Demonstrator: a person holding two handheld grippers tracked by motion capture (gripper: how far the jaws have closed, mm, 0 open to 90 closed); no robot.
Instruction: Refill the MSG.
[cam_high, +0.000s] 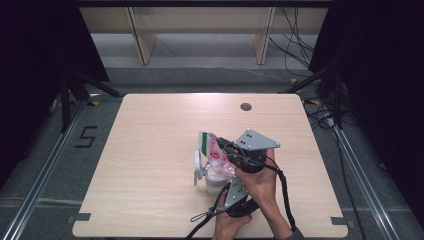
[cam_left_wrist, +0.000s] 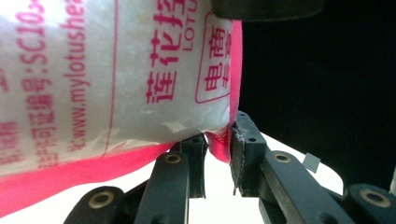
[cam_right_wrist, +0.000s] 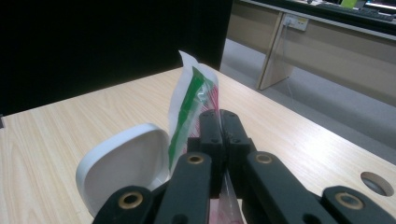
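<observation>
Lower centre of the high view: right gripper (cam_high: 231, 156) clamped tight on the pink-printed bag (cam_high: 216, 154), left gripper (cam_left_wrist: 218, 154) pinching its pink edge, white lidded container (cam_high: 209, 176) just beneath on the wooden table (cam_high: 150, 150).

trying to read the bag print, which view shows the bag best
The left gripper view: the bag sits close up, its pink print readable. The right gripper view shows just its green-striped top edge. The high view shows it small, above a white container.
</observation>
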